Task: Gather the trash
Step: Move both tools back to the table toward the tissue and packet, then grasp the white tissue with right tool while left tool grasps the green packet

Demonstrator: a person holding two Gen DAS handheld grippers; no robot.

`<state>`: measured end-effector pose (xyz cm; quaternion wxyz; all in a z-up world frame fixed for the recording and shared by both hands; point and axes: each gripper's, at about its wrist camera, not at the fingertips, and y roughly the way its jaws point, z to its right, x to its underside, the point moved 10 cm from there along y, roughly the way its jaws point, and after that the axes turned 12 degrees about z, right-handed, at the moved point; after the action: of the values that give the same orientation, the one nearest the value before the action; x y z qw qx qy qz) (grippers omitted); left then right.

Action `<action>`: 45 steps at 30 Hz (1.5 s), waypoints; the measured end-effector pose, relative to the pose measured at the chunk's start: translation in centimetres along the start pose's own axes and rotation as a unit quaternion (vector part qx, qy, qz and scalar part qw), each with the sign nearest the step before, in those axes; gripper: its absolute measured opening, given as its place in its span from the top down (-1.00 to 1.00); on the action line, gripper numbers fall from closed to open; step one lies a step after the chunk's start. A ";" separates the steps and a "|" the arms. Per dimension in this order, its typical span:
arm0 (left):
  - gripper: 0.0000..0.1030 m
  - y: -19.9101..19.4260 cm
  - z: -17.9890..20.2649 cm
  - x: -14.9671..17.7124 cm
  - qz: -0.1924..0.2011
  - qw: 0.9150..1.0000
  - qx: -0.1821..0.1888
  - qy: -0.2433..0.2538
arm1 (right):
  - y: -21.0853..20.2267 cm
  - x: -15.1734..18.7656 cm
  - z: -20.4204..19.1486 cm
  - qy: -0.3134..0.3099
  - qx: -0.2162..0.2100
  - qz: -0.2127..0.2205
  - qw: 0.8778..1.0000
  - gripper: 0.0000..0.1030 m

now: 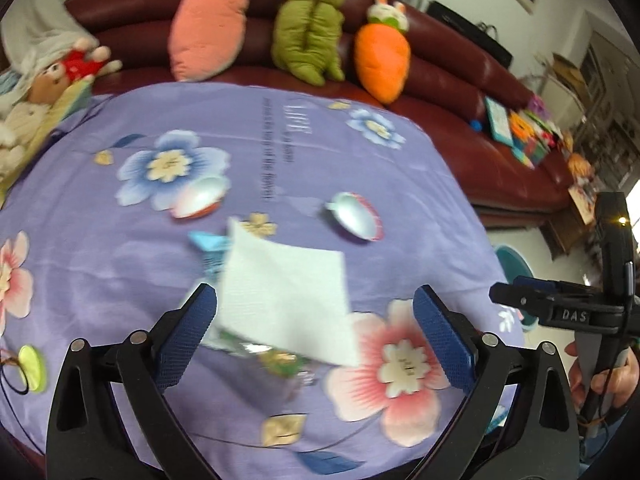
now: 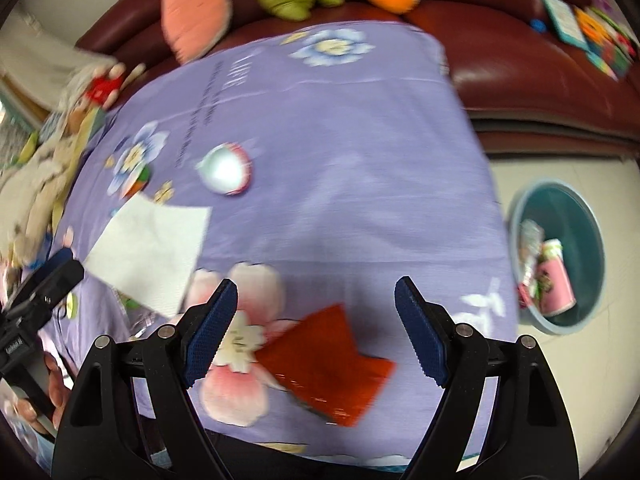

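Left wrist view: left tongs (image 1: 316,328) spread wide, nothing pinched, above white napkin (image 1: 286,300) lying flat on purple floral tabletop (image 1: 400,184). Two foil-lined cups (image 1: 354,220) beyond napkin, crinkled clear wrapper (image 1: 276,360) just under its near edge. Right wrist view: right tongs (image 2: 316,328) spread wide, empty, over red packet (image 2: 332,364) on tabletop. Teal bin (image 2: 558,256) on floor beside tabletop, trash inside.

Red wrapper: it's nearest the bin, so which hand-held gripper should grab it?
Right hand-held gripper: open, with the red wrapper lying between its fingers; the left hangs over the white napkin.
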<state>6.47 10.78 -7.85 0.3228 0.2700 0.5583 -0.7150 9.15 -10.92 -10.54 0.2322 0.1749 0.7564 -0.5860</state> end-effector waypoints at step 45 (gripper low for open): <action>-0.92 1.7 -12.5 5.9 -0.069 0.989 -0.065 -0.115 | 8.4 0.7 -13.6 -0.075 -0.116 -0.044 0.989 0.38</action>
<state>4.30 21.66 -16.22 0.3513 0.1250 0.5804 -0.7240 11.11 4.34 -14.90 0.2813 0.0689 0.8063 -0.5158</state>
